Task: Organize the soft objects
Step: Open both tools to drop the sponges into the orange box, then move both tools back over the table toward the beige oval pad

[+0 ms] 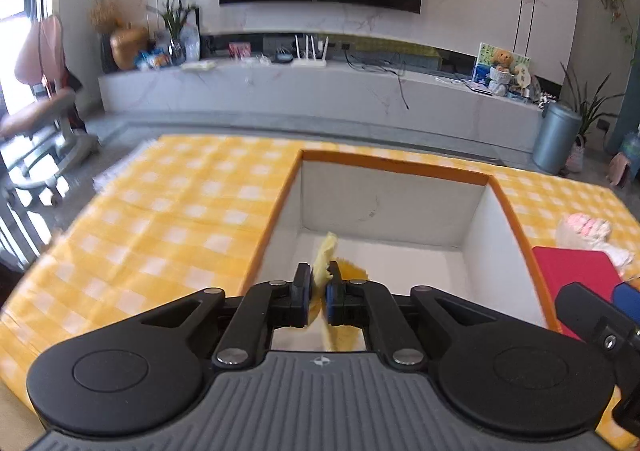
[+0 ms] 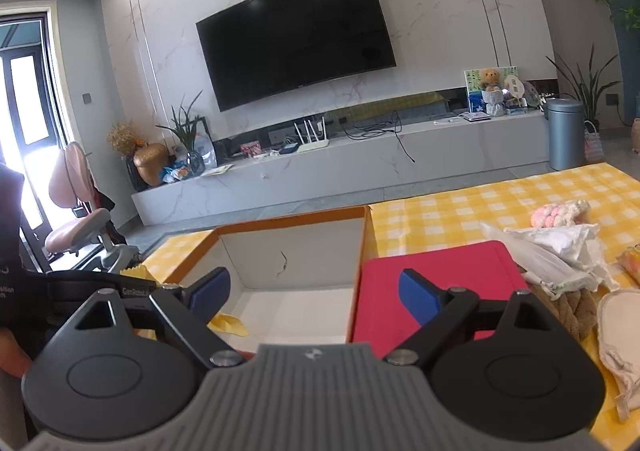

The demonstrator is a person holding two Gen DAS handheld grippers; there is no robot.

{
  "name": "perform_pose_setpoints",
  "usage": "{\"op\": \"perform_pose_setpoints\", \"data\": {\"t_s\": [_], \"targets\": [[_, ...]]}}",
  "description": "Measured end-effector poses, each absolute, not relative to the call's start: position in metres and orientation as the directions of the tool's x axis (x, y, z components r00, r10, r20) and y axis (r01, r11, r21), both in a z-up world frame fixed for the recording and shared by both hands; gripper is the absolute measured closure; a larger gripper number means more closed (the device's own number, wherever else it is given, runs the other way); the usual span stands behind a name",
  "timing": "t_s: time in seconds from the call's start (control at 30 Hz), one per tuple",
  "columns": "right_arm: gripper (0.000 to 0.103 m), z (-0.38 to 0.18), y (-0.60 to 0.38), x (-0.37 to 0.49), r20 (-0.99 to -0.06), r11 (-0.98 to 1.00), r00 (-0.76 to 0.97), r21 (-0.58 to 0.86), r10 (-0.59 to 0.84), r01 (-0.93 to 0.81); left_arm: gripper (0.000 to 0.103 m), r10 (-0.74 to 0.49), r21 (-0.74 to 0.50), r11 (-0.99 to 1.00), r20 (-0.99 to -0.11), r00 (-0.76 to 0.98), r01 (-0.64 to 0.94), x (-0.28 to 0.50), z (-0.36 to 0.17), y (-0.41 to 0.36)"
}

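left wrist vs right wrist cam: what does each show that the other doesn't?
Left wrist only: the left hand-held gripper over the box, a yellow cloth between its nearly closed jaws.

Right wrist only: the right hand-held gripper open and empty, a brown rope and a cream pad at right.

Both: the orange-rimmed white box, red board, checked tablecloth, wall TV.

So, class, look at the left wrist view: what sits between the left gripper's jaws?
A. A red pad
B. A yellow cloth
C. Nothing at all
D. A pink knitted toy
B: the yellow cloth sits in the narrow gap of the left gripper, hanging over the white box.
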State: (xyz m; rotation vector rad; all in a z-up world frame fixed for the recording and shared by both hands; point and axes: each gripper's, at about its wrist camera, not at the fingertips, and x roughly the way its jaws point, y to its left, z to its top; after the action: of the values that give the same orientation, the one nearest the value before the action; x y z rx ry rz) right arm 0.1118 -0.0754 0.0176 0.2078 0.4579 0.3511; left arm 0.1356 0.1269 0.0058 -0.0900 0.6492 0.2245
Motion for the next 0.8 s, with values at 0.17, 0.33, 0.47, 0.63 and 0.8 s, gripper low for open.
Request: {"op": "perform_pose_setpoints", "data": {"t_s": [0.17,0.33,0.47,0.63,0.8], "targets": [[0.013,0.019,-0.074,0.114,-0.404,0.921,0.835,0.271,0.373,-0.280,0.011,0.227,-0.052,0.950,-0.561,0.796,-0.307,0.125,0.014,0.130],[0.013,0.016,-0.075,0.114,-0.416,0.925,0.833,0.265,0.365,-0.273,0.009,0.149,-0.180,0.938,-0.561,0.814,-0.296,0.118,0.023,0.143],[0.013,0.018,-0.076,0.116,-0.418,0.924,0.832,0.274,0.365,-0.268,0.008,0.151,-0.189,0.936,-0.545,0.825,-0.296,0.113,0.026,0.143],[0.013,0.019,-0.074,0.114,-0.416,0.934,0.841,0.235,0.347,-0.269,0.008,0.160,-0.187,0.935,-0.537,0.828,-0.301,0.110,0.028,0.137],[0.013,0.020,-0.074,0.113,-0.410,0.938,0.846,0.208,0.341,-0.277,0.008,0.122,-0.232,0.932,-0.524,0.843,-0.279,0.104,0.032,0.135]]}}
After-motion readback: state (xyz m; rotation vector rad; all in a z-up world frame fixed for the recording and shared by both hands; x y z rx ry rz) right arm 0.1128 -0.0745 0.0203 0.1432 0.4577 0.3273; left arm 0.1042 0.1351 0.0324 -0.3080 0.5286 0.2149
